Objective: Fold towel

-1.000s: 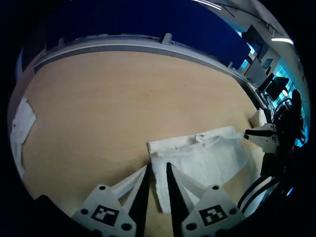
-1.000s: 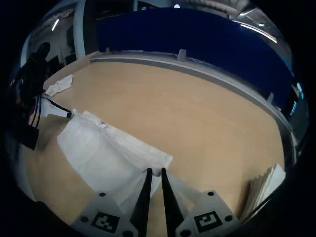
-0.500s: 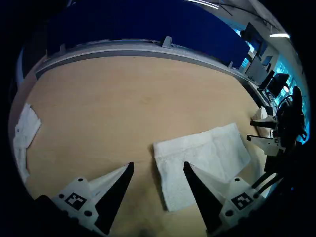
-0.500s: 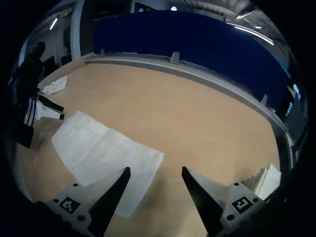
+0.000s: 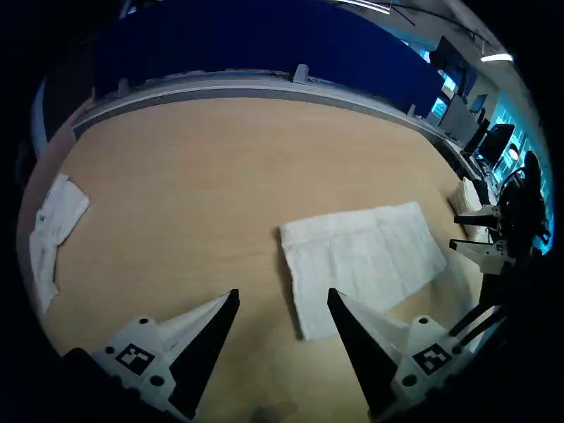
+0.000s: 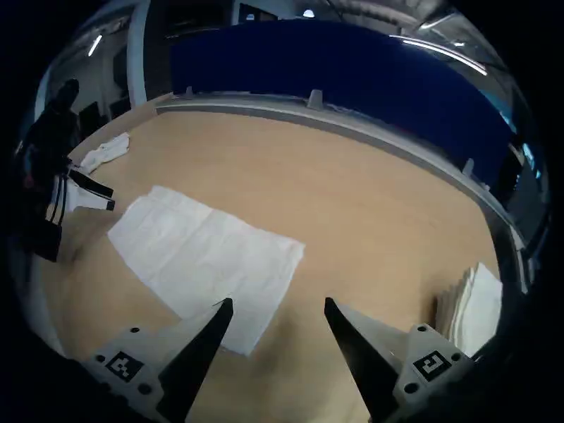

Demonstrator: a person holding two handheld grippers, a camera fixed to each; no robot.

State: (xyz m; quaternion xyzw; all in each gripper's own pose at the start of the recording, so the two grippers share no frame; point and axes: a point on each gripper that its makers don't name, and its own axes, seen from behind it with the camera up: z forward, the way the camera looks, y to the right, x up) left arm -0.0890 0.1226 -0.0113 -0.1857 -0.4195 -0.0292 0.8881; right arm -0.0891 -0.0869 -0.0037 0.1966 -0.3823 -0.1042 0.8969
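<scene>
Our left gripper [image 5: 283, 292] stands spread wide and holds nothing. The white towel [image 5: 363, 255] lies flat on the wooden table [image 5: 176, 169] at its two o'clock, with the near edge just beside one finger. Farther out, at nine o'clock, we see a crumpled cloth [image 5: 53, 222]. Our right gripper [image 6: 278, 301] is likewise wide and empty, with the towel at its ten o'clock. A stack of folded cloths [image 6: 474, 310] sits at its three o'clock, well apart.

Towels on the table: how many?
3 at least. One folded towel lies flat in the middle of the table; a crumpled towel sits near its left edge; a stack of towels sits at the right, layers too small to count.
</scene>
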